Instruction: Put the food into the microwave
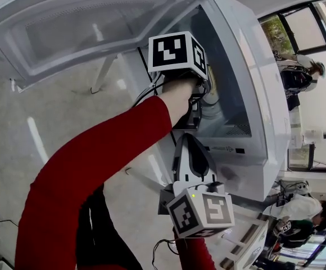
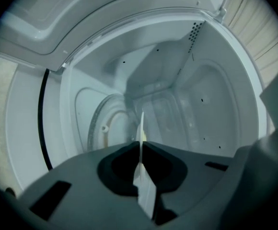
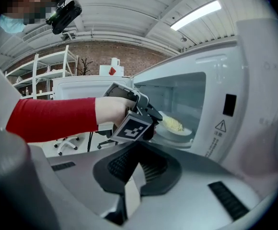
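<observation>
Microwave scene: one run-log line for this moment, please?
left hand-held gripper: grips white plate of yellow food | plate: inside open white microwave

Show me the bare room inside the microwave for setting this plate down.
The turntable, as far as it shows, is bare, bordered by the cavity walls; nothing stands on it. It is crowded only at the front of the cavity, where the left tool is shut on the rim of the plate carrying the food.
</observation>
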Demonstrator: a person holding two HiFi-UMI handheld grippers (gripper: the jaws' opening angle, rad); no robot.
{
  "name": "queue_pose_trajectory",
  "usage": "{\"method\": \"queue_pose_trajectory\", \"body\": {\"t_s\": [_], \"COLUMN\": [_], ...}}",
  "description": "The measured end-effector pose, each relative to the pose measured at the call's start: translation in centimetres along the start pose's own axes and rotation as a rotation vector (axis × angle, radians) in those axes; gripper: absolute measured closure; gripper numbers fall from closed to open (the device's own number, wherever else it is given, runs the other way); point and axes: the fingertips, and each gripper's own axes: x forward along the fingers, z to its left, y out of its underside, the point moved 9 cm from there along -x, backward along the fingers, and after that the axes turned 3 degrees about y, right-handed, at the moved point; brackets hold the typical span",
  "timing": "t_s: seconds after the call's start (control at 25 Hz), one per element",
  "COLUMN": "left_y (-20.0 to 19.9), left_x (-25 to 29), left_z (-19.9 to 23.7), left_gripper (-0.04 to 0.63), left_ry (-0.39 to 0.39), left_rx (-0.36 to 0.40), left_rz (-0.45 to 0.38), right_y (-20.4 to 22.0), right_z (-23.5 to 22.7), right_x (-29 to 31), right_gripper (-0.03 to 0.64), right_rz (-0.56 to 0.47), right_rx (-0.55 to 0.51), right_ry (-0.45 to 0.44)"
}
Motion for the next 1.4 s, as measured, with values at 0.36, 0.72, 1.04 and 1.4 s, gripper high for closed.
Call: {"method": "queue_pose_trajectory", "body": {"t_s": [0.36, 0.72, 1.04, 1.4], "left_y": [-0.2, -1.1, -0.9, -0.3], "left_x": [0.4, 0.8, 1.4, 1.1], "left_z": [-0.5, -1.1, -2.4, -1.7], "left_gripper": [0.571, 0.551, 0.522, 0.494], "left_ry": [-0.077, -0.183, -0.235, -0.297], "left_rx": [0.046, 0.261, 0.482, 0.606], "left_rz": [0.049, 0.051, 0.094, 0.084], "right_y": [-1.1, -0.8, -1.2, -1.1], "right_z": [-0.1, -0.7, -0.9, -1.0], "right_x": [0.9, 0.7, 0.7, 0.5], "right_gripper": [0.603, 0.603, 0.603, 0.603], "right_rz": [0.066, 0.064, 0.064, 0.061], "right_rx": [-0.026, -0.006, -0.029, -0.032], "right_ry": [-0.004, -0.006, -0.01, -0.023]}}
